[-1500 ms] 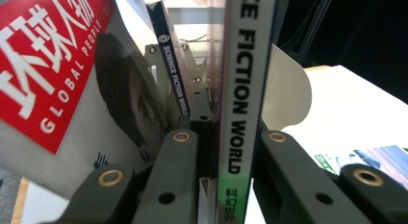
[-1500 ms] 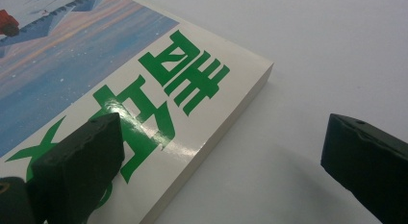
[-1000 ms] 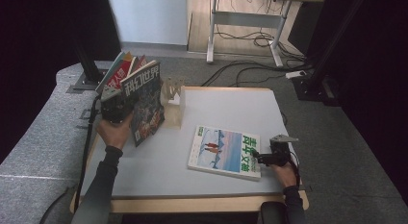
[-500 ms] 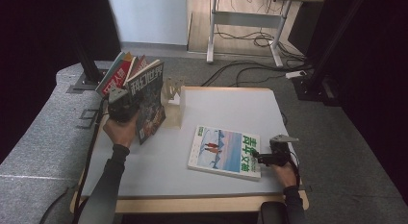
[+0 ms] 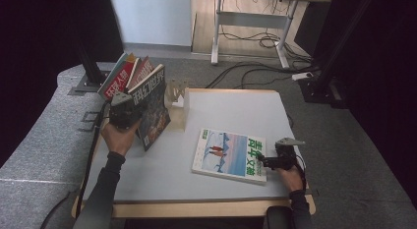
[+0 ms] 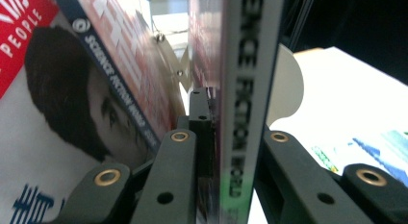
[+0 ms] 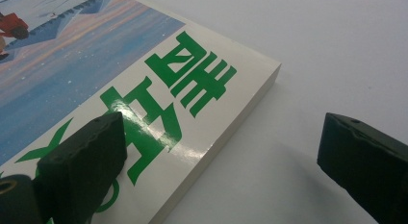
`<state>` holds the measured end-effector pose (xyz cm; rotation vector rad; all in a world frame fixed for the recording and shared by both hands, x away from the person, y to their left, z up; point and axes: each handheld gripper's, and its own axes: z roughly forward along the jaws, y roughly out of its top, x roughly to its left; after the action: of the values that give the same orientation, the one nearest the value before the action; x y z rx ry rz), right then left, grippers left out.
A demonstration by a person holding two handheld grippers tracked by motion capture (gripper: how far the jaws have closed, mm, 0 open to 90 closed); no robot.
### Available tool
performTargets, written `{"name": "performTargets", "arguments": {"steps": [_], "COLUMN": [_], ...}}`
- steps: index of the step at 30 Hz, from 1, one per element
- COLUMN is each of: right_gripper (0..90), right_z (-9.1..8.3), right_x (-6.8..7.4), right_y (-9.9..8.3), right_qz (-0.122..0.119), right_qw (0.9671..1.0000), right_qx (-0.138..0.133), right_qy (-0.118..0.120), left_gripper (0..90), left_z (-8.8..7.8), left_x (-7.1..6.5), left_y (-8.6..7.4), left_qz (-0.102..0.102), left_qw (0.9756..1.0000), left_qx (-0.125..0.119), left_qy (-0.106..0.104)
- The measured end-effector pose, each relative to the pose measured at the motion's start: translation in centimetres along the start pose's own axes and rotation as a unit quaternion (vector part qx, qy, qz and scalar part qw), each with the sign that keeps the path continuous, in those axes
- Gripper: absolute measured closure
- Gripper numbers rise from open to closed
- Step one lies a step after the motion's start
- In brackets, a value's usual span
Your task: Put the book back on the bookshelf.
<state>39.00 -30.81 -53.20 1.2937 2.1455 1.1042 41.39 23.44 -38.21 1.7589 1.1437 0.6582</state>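
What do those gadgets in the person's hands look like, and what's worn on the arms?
Each hand holds a black gripper: the left gripper and right gripper both carry a grey three-cornered plate on top. Up close, the jaws are matt black links with brass-ringed rivet holes and ribbed pads. A black cable trails from the left one. Both forearms wear dark long sleeves.

A desk (image 5: 255, 13) and floor cables (image 5: 246, 42) stand beyond the table (image 5: 231, 111).
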Motion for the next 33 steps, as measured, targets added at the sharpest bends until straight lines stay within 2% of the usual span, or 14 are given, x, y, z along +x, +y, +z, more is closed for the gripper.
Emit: {"name": "performTargets", "arguments": {"steps": [3, 5, 11, 15, 18, 33], "right_gripper": [2.7, 2.7, 3.0, 3.2, 3.4, 3.7], "right_z": [0.0, 0.0, 0.0, 0.0, 0.0, 0.0], "right_x": [0.0, 0.0, 0.0, 0.0, 0.0, 0.0], "right_y": [0.0, 0.0, 0.0, 0.0, 0.0, 0.0], "right_qz": [0.000, 0.001, 0.000, 0.001, 0.001, 0.002], "right_qw": [1.0000, 1.0000, 1.0000, 1.0000, 1.0000, 1.0000], "right_qx": [0.000, 0.000, 0.000, 0.000, 0.000, 0.000], "right_qy": [0.001, 0.001, 0.002, 0.003, 0.004, 0.006], "left_gripper": [80.6, 80.0, 79.2, 79.8, 82.4, 82.6], "left_z": [-0.2, -0.4, -0.4, -0.5, -0.4, -0.7], "left_x": [0.1, 0.1, 0.3, 0.3, 0.5, 0.9], "left_y": [0.1, 0.3, 1.0, 1.4, 1.5, 2.0], "left_qz": [0.004, 0.013, 0.012, 0.002, -0.015, -0.028], "left_qw": [0.9997, 0.9992, 0.9987, 0.9989, 0.9992, 0.9984], "left_qx": [0.024, 0.036, 0.049, 0.043, 0.030, -0.020], "left_qy": [-0.003, 0.006, 0.011, 0.019, 0.020, 0.046]}}
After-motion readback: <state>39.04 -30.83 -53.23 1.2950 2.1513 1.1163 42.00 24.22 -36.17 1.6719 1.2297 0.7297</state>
